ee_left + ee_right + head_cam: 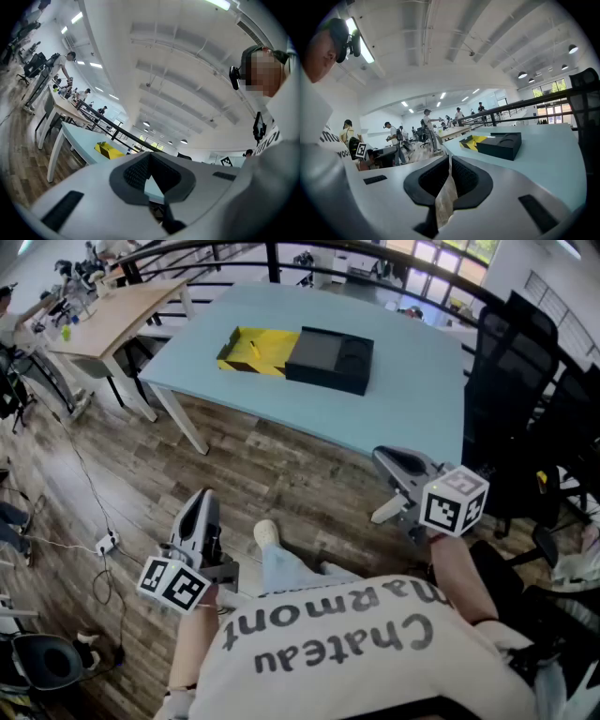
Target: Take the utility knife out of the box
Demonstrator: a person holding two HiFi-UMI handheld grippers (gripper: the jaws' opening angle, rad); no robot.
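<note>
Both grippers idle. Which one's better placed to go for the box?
Right, probably. The right gripper hangs near the table edge, with the box ahead in its view. The left gripper is farther off, over the floor. Both jaws shut, empty.

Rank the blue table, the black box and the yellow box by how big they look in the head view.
Largest: the blue table, by far.
Then the black box and the yellow box: nearly alike, black perhaps slightly bigger.

Open-plan office-type workspace: light-blue table (412, 399), wooden desk (122, 310), black office chair (525, 381), black railing (534, 101), ceiling strip light (364, 49), people (427, 123) standing at workstations.
</note>
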